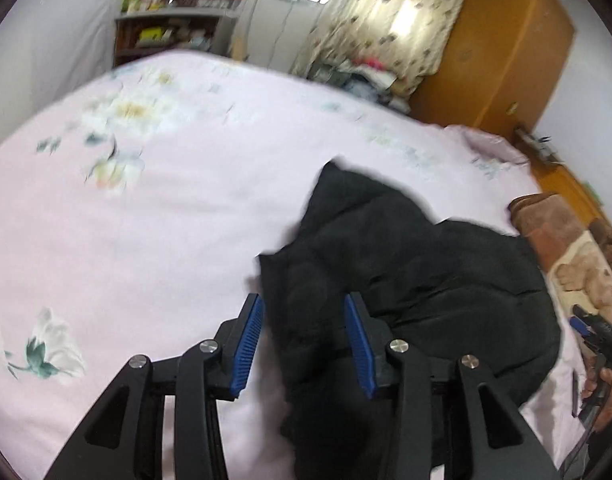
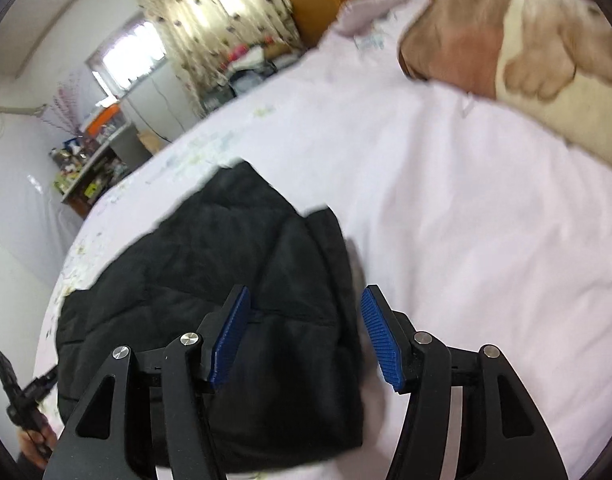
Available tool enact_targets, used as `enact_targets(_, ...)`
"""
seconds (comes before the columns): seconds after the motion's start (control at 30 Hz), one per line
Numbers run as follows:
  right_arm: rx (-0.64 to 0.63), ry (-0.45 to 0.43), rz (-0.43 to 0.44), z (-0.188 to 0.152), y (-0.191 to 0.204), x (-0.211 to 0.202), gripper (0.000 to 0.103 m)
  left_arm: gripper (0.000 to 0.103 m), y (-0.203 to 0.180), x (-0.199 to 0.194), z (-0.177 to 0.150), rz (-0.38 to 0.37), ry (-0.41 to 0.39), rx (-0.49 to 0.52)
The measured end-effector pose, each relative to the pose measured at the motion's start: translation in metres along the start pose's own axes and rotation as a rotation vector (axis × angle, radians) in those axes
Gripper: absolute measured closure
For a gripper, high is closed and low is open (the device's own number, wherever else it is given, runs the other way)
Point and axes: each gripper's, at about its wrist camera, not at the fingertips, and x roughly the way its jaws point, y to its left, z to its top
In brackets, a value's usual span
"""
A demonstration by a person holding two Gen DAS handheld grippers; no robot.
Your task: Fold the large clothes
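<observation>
Jacket (image 1: 406, 280), black and quilted, lies bunched in a partly folded heap on the bed (image 1: 146, 220), near the edge closest to the person. Both the left gripper (image 1: 304, 344) and right gripper (image 2: 306, 336) hang over it with fingers parted, pressing nothing. This looks like a release between folds; next, a free edge needs regrasping and carrying over.

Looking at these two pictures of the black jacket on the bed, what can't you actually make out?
- Jacket: its near end is hidden behind the left gripper and cut off by the bottom edge of the left view.
- Jacket's sleeves and front: cannot be told in either view; the dark fabric is blurred.
- Shelf contents: too small and blurred, left view.
- Blanket: cut off by the right view's edge.
</observation>
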Motion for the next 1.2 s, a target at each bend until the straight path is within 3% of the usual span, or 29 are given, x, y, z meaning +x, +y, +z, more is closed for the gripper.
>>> enact_targets(0.13,-0.149,0.048,-0.018,-0.015,0.038,0.010,0.045,0.058,-0.047,0.006,0.001,-0.028,-0.002,0.152)
enact_targets(0.27,-0.162,0.166,-0.080,-0.030,0.040,0.050,0.045,0.058,-0.061,0.059,-0.013,0.055,0.139,0.218)
enact_targets(0.33,-0.150,0.174,-0.092,-0.030,0.039,0.051,0.045,0.058,-0.065,0.057,-0.016,0.081,0.133,0.234)
enact_targets(0.53,-0.212,0.087,-0.127,-0.038,0.062,-0.005,0.045,0.058,-0.077,-0.001,-0.024,0.117,0.053,0.221)
enact_targets(0.73,-0.209,0.031,-0.079,-0.084,0.093,-0.078,0.044,0.058,-0.082,-0.065,-0.060,0.084,0.038,0.177)
enact_targets(0.87,-0.228,0.015,-0.092,-0.116,0.116,-0.119,0.044,0.047,-0.094,-0.102,-0.083,0.078,0.029,0.170)
enact_targets(1.2,-0.307,-0.004,-0.074,-0.192,0.148,-0.205,0.044,0.035,-0.108,-0.187,-0.151,0.070,0.018,0.207)
